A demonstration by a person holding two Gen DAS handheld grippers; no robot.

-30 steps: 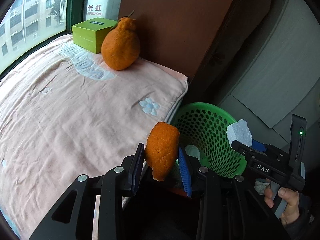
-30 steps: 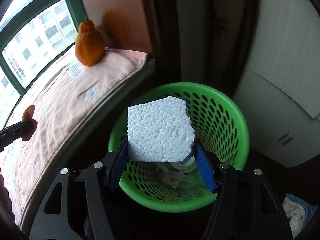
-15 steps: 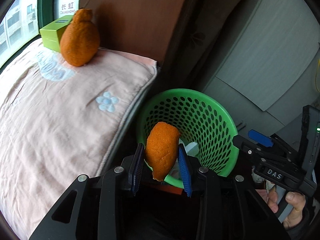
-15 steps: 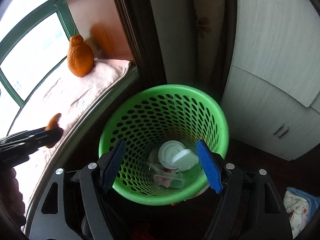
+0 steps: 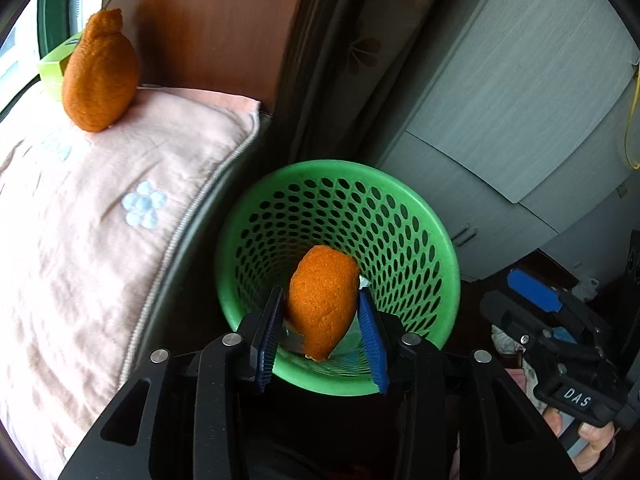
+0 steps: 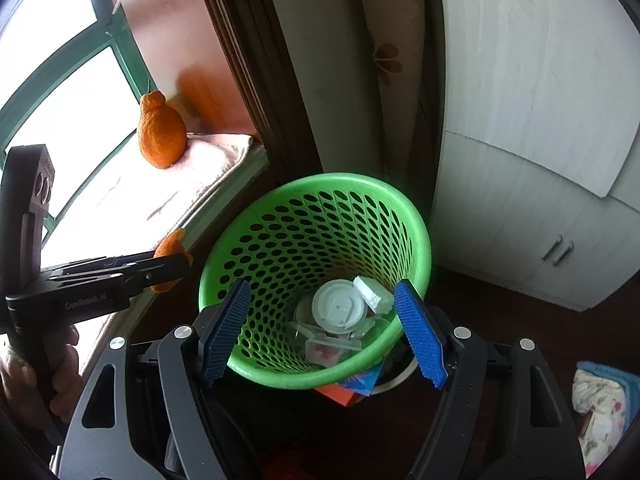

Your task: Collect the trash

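My left gripper (image 5: 322, 324) is shut on a piece of orange peel (image 5: 323, 302) and holds it over the near rim of the green perforated basket (image 5: 404, 204). In the right wrist view the peel (image 6: 170, 250) sits just left of the basket (image 6: 416, 236). My right gripper (image 6: 322, 332) is open and empty above the basket's near rim. The white foam block (image 6: 372, 294) lies in the basket beside a white lid (image 6: 339, 307) and clear plastic trash.
A whole orange fruit (image 5: 100, 74) and a green box (image 5: 54, 68) stand on the pink blanket (image 5: 80, 220) at the window seat. Grey cabinet doors (image 5: 520, 112) stand behind the basket. A red and blue packet (image 6: 354, 388) lies under the basket.
My right gripper opened and dropped the foam block into the basket. My left gripper carried the peel from above the blanket to over the basket.
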